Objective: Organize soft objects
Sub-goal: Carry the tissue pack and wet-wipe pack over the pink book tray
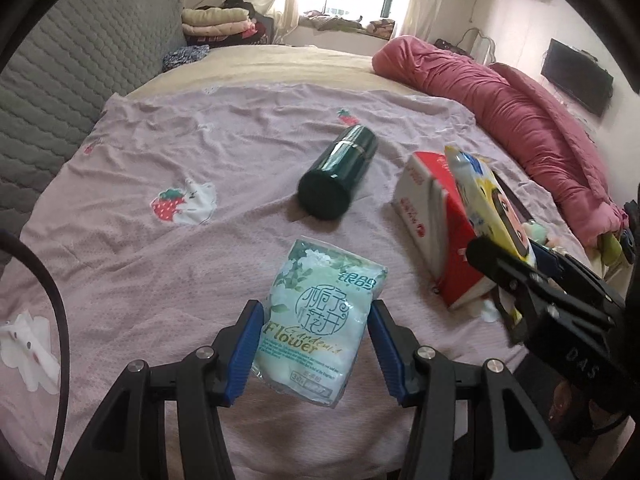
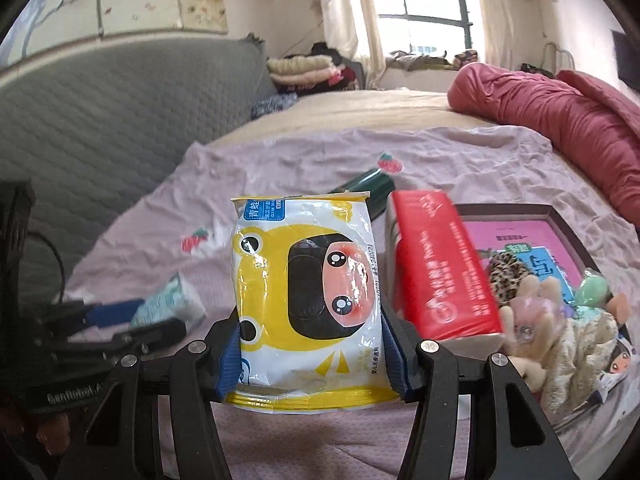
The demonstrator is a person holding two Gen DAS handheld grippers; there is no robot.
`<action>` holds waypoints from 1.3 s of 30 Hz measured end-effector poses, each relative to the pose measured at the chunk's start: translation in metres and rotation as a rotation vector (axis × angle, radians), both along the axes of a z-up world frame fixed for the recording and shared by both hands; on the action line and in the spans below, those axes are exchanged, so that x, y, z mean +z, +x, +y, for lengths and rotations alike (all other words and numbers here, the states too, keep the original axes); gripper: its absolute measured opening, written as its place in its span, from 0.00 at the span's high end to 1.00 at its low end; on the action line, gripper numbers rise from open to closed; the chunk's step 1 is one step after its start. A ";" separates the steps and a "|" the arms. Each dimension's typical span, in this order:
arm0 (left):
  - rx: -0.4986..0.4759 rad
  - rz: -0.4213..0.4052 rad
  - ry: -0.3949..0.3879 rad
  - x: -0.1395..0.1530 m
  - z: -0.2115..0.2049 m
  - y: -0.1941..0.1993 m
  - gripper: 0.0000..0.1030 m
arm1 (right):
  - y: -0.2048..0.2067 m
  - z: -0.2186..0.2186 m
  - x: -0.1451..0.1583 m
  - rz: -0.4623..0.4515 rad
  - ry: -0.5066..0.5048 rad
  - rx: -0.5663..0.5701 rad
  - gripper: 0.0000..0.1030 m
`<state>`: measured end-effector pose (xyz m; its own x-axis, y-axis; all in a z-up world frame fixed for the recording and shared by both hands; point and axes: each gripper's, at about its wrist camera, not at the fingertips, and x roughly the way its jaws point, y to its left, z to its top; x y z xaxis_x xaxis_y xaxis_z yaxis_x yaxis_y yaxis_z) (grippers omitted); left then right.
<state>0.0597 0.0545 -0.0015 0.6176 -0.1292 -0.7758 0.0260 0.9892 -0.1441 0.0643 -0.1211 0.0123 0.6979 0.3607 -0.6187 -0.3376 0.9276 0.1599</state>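
My left gripper point(image 1: 316, 344) is shut on a pale green tissue pack point(image 1: 316, 320) printed "Flower", lifted above the pink strawberry bedsheet point(image 1: 180, 152). My right gripper point(image 2: 312, 356) is shut on a yellow-and-white wet wipes pack point(image 2: 308, 292) with a cartoon face, held upright off the bed. In the left wrist view the wet wipes pack point(image 1: 488, 196) and right gripper point(image 1: 520, 280) show at the right. In the right wrist view the tissue pack point(image 2: 172, 300) and left gripper point(image 2: 120, 320) show at the left. A red tissue box point(image 2: 440, 264) leans beside a shallow box point(image 2: 520, 216) holding plush toys point(image 2: 568, 336).
A dark green cylindrical bottle point(image 1: 340, 172) lies on the sheet behind the packs. A rolled red quilt point(image 1: 520, 112) runs along the right side of the bed. A grey quilted headboard point(image 1: 60, 80) stands at the left. Folded blankets point(image 1: 216, 20) are stacked at the back.
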 end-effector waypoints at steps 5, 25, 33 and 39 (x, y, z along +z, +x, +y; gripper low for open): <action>-0.017 -0.016 0.009 0.016 -0.025 -0.003 0.48 | 0.000 -0.023 0.016 -0.020 0.051 -0.040 0.43; -0.303 -0.021 -0.004 0.041 -0.220 0.026 0.48 | 0.015 -0.221 0.031 -0.041 0.038 -0.481 0.43; -0.351 0.043 -0.010 0.013 -0.281 0.058 0.48 | 0.030 -0.266 -0.009 0.081 0.039 -0.531 0.42; -0.360 0.074 0.043 -0.012 -0.302 0.076 0.48 | 0.045 -0.270 -0.028 0.141 0.021 -0.493 0.42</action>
<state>0.1355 -0.2474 -0.0139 0.4806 -0.2942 -0.8261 0.3644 0.9239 -0.1170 0.1096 -0.3910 -0.0155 0.6987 0.0225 -0.7151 0.1657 0.9673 0.1923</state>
